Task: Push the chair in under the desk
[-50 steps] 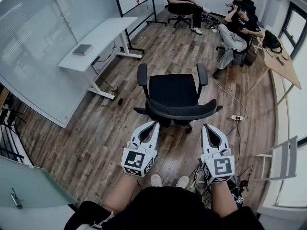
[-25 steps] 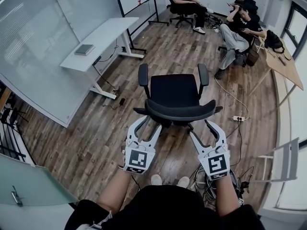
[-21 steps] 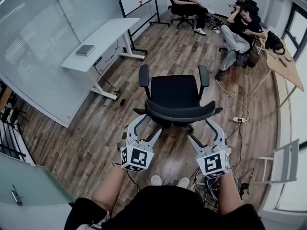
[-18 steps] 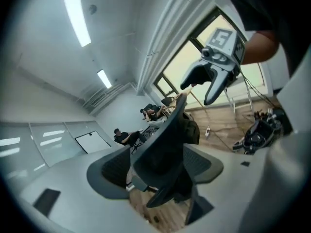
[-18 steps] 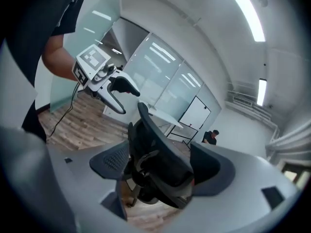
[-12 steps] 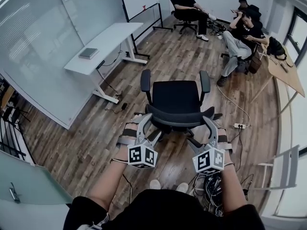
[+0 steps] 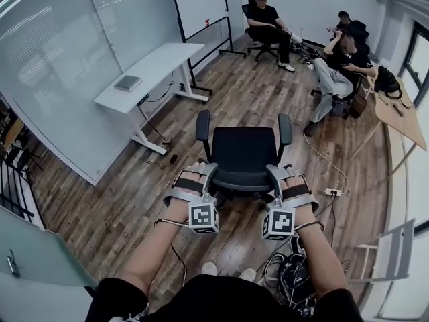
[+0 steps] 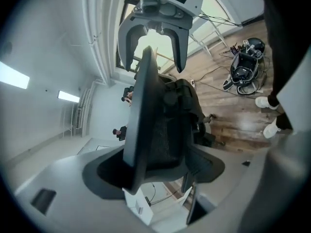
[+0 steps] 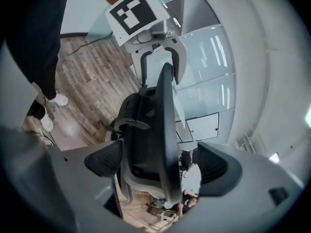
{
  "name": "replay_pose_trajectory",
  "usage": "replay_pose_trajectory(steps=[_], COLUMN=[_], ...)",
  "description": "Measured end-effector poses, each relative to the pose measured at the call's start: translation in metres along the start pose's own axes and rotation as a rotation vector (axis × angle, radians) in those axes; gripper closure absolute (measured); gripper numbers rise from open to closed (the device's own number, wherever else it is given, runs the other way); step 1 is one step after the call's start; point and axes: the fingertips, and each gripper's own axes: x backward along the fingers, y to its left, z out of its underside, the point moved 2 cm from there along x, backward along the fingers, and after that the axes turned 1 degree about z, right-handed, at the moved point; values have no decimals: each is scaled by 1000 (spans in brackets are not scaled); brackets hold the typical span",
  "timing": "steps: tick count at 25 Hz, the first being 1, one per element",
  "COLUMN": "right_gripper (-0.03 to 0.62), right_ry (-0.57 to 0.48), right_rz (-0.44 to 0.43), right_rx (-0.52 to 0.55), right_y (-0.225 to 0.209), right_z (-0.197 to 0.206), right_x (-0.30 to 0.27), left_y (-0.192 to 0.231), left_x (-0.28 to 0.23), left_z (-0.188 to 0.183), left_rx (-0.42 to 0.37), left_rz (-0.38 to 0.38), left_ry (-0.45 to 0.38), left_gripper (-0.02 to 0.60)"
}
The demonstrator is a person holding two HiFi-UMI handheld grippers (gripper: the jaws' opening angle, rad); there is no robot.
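**Backrest straddled, not gripped**

Nearest, the left gripper and right gripper are seen astride the backrest's top edge. Their jaws have just been opening, spread wide, and nothing is pinched. A push may slip off or merely swivel the seat. The chair is faced away, backrest edge crosswise. The desk lies well apart, far-left of the chair, so steering is needed. The power strip at the chair's right could snag the casters.

An office: glass partition, white desk, rolling whiteboard, swivel chair.
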Motion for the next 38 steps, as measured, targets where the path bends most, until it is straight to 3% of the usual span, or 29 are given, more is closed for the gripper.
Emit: replay_pose_trajectory(steps=[5,9,14,17,23,28,38], right_gripper=[129,173,303,389,410,410,490], right_ry=[4,15,-20,-22,-2,-27,-34], right_rz=[-22,-12,19,57,82,83,57], right_rx=[86,123,124,87,43,31,95], right_y=[4,3,-11,-12,-18,-23,-36], right_z=[-7,-7,-13,-10,7,17,31], right_x=[-20,-31,-28,-32,-36,-41,-45], left_y=[4,11,15,15,14,22,32], left_x=[-18,-25,-27,-28,-31,-37,-50], left_z=[-2,-8,-7,-9,-21,-30,-36], left_rx=[-51,-30,7,13,15,12,-41], left_rz=[-4,-23,-78,-69,-34,-41,-38], left_ry=[53,48,29,34,54,47,86], left_gripper=[204,228,248,273,278,373,465])
